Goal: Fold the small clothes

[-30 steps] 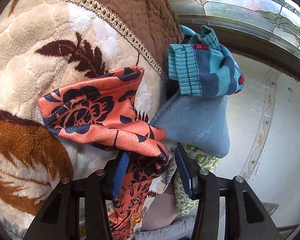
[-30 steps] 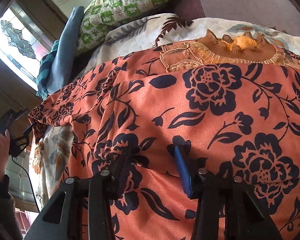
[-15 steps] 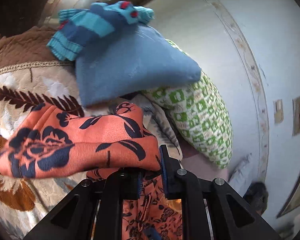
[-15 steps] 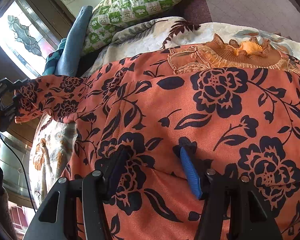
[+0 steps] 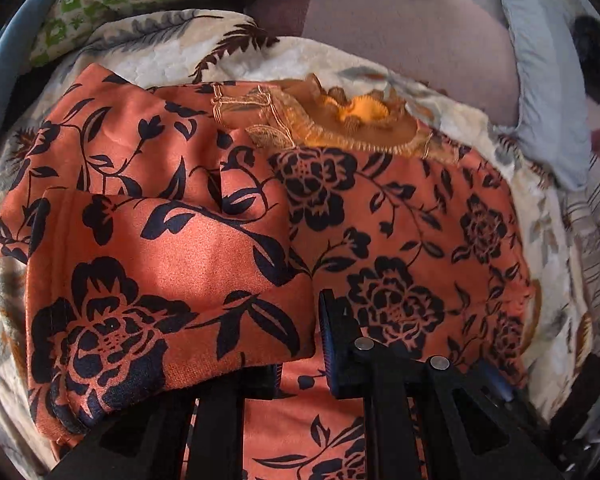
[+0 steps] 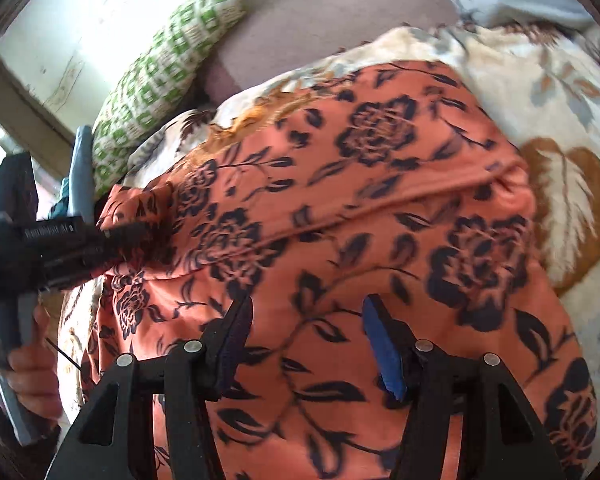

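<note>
One left-gripper (image 5: 300, 344) finger hidden, jaws clamping dress (image 5: 400, 240) sleeve | right gripper (image 6: 306, 344) jaws apart

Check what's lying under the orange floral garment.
The orange floral garment lies on a cream leaf-print blanket, visible around its edges. The left tool holds a sleeve folded over the garment's body. Anything directly beneath the fabric is covered.

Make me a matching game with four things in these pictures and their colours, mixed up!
Things:
1. dress
2. pillow
3. ruffled collar
4. finger pads of the right hand-held gripper

Colours:
a. blue
b. golden orange
c. green and white checks
d. orange with dark flowers

Pairs: 1-d, 2-c, 3-b, 4-a
</note>
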Demonstrator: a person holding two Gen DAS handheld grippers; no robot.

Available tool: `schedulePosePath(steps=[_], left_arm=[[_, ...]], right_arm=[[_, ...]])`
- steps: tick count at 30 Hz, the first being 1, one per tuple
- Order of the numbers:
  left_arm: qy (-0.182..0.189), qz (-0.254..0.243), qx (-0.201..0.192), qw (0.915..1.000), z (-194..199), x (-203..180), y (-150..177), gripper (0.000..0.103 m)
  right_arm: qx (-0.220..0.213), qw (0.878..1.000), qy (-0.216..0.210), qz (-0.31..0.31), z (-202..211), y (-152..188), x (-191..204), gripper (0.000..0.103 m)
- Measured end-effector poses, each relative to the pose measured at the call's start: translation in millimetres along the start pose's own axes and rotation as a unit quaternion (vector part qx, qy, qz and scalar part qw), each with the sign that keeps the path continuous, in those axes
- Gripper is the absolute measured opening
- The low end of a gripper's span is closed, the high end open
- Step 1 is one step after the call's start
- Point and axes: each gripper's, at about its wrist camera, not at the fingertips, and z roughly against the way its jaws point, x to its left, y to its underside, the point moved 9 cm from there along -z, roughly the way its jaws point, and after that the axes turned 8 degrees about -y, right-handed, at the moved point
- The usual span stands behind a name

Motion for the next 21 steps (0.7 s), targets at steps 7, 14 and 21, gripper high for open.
schedulePosePath(steps=[7,14,21], left_arm=[[-0.012,-0.076,-0.015,0.9969,38,-22,30,0.03],[0.205,-0.003,-0.01,0.9787,110,47,71,0.04],[0.135,0.163,-0.032,0.9768,91,189,40,0.056]], right_arm=[[-0.015,0.996,-0.063,-0.063,8,-5,-21,0.058],[-0.029,0.996,-0.078,-0.021,6,-20,22,0.06],[0.007,0.967,-0.078,0.244,-18,13,152,0.069]])
